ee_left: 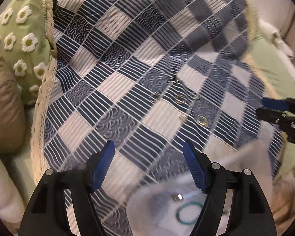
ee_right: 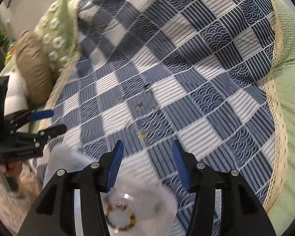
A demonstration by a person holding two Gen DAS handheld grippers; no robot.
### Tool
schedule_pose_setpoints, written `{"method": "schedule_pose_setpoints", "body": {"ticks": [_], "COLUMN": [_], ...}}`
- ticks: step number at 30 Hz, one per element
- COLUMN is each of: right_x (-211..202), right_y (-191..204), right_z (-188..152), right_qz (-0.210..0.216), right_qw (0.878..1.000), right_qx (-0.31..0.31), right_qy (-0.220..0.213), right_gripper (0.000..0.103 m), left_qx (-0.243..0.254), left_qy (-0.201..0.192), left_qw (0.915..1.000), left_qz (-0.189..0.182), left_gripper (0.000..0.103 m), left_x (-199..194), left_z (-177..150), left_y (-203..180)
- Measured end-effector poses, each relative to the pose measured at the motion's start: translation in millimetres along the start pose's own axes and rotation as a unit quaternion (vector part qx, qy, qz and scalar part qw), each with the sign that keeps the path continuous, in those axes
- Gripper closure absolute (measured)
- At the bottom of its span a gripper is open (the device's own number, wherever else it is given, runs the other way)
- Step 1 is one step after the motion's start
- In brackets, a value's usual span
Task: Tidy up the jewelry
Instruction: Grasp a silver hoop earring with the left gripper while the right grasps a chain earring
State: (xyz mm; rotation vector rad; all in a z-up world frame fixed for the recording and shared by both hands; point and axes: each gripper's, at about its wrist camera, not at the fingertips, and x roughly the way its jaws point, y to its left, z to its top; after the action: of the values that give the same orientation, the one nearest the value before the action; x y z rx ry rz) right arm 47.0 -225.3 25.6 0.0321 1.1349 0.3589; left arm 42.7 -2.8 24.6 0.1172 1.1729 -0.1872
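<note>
Several small metal rings and earrings (ee_left: 181,99) lie scattered on a blue and white patchwork cloth (ee_left: 116,63); they also show in the right wrist view (ee_right: 138,106). My left gripper (ee_left: 148,147) is open and empty above the cloth, short of the jewelry. Below it a clear white organizer box (ee_left: 159,206) holds a teal bracelet (ee_left: 188,213). My right gripper (ee_right: 147,149) is open and empty, just short of the nearest ring (ee_right: 142,135). Under it the box (ee_right: 163,202) holds a multicoloured bead bracelet (ee_right: 121,219).
A green daisy cushion (ee_left: 19,39) and a tan cushion (ee_left: 4,102) lie to the left. Cream lace (ee_right: 273,98) edges the cloth over a green cover (ee_right: 293,102). Each gripper shows in the other's view: the right one (ee_left: 281,114), the left one (ee_right: 29,129).
</note>
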Motion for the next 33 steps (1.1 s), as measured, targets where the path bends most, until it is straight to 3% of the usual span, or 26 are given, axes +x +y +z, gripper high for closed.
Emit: {"method": "schedule_pose_setpoints", "body": {"ticks": [8, 20, 26, 28, 30, 33], "right_x": [73, 145, 154, 155, 156, 156], "right_y": [-12, -22, -20, -20, -18, -14], "right_z": [32, 59, 64, 64, 64, 64], "right_qz": [-0.034, -0.011, -0.001, 0.000, -0.002, 0.001], "right_qw": [0.999, 0.995, 0.995, 0.995, 0.995, 0.995], "right_qx": [-0.006, -0.008, -0.005, -0.005, -0.007, -0.010], "right_qy": [0.040, 0.096, 0.099, 0.102, 0.102, 0.101], "right_gripper": [0.052, 0.052, 0.052, 0.052, 0.052, 0.052], "left_qx": [0.000, -0.019, -0.007, -0.007, -0.009, -0.009], "left_qy": [0.036, 0.074, 0.086, 0.085, 0.085, 0.084], "left_qw": [0.9992, 0.9966, 0.9962, 0.9963, 0.9963, 0.9964], "left_qz": [0.017, -0.029, -0.017, -0.012, -0.008, -0.012], "left_gripper": [0.036, 0.037, 0.051, 0.064, 0.084, 0.084], "left_x": [73, 146, 159, 159, 159, 158], "left_z": [48, 84, 82, 82, 82, 81], "left_y": [-2, 7, 4, 4, 6, 9]}}
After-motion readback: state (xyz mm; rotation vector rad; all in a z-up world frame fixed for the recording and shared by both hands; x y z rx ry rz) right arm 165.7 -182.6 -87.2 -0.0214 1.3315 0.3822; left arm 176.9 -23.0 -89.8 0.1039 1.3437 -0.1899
